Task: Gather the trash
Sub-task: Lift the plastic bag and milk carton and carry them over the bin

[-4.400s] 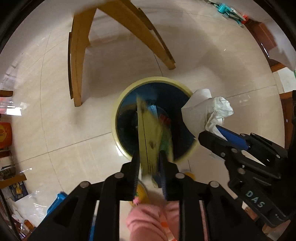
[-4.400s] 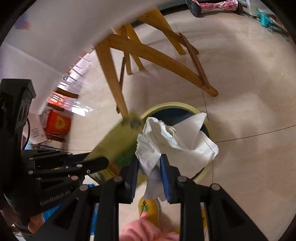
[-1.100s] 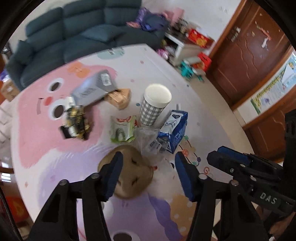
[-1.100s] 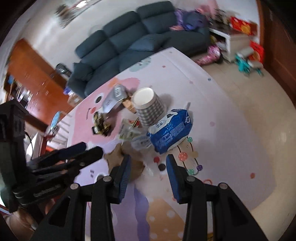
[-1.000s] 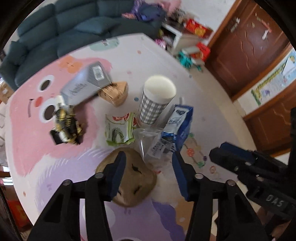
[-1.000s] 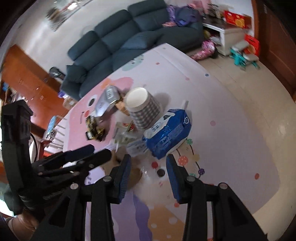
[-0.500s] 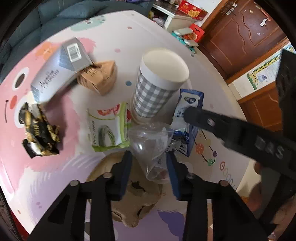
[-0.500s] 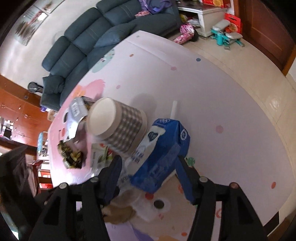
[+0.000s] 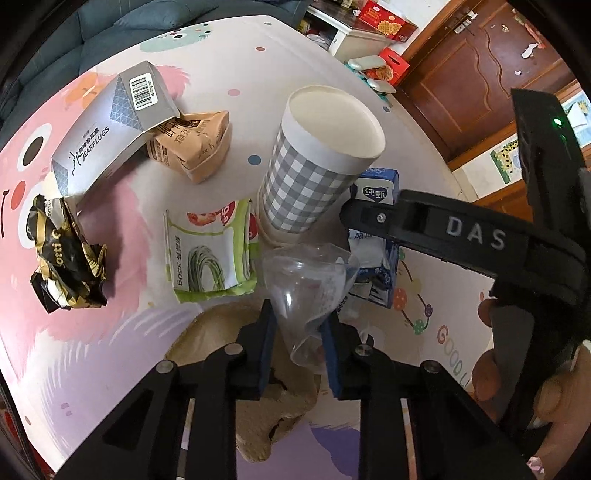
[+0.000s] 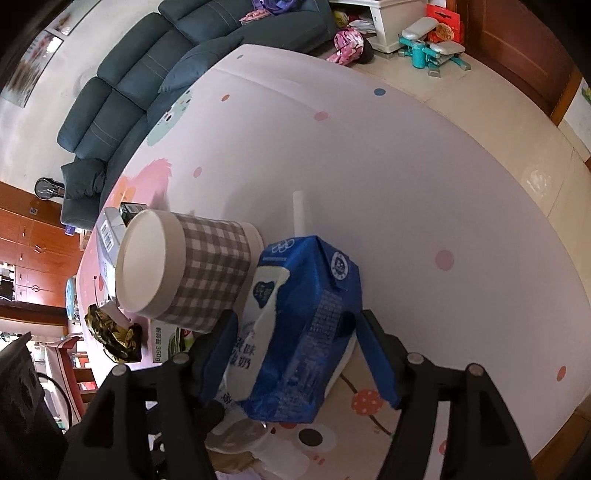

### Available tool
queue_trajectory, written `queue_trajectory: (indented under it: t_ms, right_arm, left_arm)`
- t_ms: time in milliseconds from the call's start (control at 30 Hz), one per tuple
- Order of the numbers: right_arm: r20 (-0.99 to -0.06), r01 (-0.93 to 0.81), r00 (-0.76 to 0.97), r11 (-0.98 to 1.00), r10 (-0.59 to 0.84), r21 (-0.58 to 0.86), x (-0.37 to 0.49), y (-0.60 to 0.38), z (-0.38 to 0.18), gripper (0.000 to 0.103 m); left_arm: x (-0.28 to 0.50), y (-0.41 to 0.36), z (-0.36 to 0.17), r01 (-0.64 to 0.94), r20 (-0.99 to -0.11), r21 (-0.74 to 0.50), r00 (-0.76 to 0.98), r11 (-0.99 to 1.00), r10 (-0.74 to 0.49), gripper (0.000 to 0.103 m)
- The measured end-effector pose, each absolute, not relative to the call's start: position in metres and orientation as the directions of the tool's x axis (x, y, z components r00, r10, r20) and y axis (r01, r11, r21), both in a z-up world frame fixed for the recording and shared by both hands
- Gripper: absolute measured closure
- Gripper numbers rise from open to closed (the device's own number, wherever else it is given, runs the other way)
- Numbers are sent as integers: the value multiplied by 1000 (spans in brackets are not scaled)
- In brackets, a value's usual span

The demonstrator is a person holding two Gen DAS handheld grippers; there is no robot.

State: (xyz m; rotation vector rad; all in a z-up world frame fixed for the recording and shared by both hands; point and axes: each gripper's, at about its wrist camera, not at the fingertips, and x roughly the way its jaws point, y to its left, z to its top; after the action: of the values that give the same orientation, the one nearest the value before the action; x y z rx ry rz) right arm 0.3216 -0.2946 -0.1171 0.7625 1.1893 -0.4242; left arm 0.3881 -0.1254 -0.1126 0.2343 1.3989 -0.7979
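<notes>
The left tool (image 9: pixel 298 334) has been closing on the clear plastic cup (image 9: pixel 306 280), apparently pinched, just before the checked cup (image 9: pixel 317 162). Beside that cup, the blue milk carton (image 10: pixel 299 332) is straddled lengthwise by the right tool (image 10: pixel 295 332), opened wide, seemingly untouched.

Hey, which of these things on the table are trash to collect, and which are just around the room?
Trash: clear plastic cup, blue milk carton, checked paper cup, green packet, crumpled gold wrapper, earplug box, brown carton.

Around: sofa, wooden door, cookie boxes.
</notes>
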Motion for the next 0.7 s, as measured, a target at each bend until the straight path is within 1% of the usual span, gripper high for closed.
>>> queue_trajectory:
  t_ms: [233, 333, 433, 500, 533, 700]
  right_arm:
    - [-952, 659, 283, 697, 118, 282, 325, -295, -122, 32]
    - [-944, 645, 301, 699, 139, 308, 323, -296, -122, 34]
    - [-923, 631, 351, 689, 158, 358, 313, -299, -117, 41]
    - [-910, 617, 379, 687, 169, 385, 307, -299, -111, 47]
    - [-905, 613, 389, 685, 173, 394, 303, -299, -109, 49]
    - [-899, 608, 402, 683, 176, 405, 280, -299, -106, 50]
  left_arm:
    - [384, -110, -107, 592, -926, -329, -47, 736, -376, 81]
    - [382, -105, -106, 589, -926, -325, -38, 740, -376, 82]
    - [381, -99, -102, 583, -920, -336, -34, 740, -391, 82]
    - [378, -96, -97, 583, -918, -337, -26, 740, -397, 82]
    - [376, -95, -95, 583, -917, -336, -23, 740, -398, 82]
    - [360, -83, -81, 584, -912, -334, -1, 740, -411, 82]
